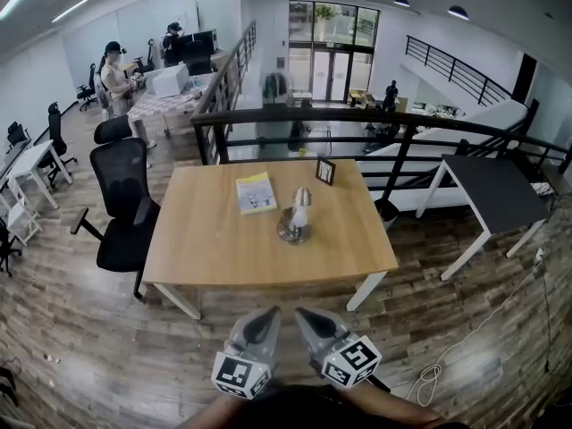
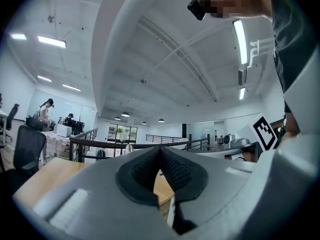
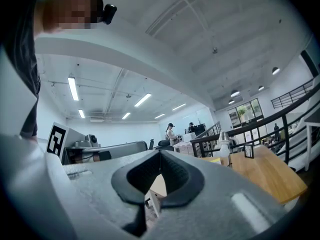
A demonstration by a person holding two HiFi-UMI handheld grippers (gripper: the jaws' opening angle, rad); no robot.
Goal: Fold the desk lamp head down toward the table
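Pale wood forms the top of the table [image 1: 223,253]. The desk lamp [image 1: 295,216] stands on it just right of the middle, on a round shiny base, with its head up on the stalk and tilted. It is too small in the head view to read the hinge.

A yellow book [image 1: 256,192] lies flat to the lamp's left, and a small framed card [image 1: 325,171] stands upright near the far edge. A black office chair [image 1: 125,206] stands at the table's left side.

The left gripper [image 1: 267,315] and right gripper [image 1: 305,314] are side by side at the near edge of the picture, short of the table and well apart from the lamp. Both point towards it. The arms behind them are cut off by the frame's bottom.

In each gripper view the dark ribbed pads meet at the tips with nothing between them, so both claws are closed and empty. In the right gripper view the lamp [image 3: 224,143] shows small above the jaw body. In the left gripper view only its top [image 2: 129,147] shows over the jaw.
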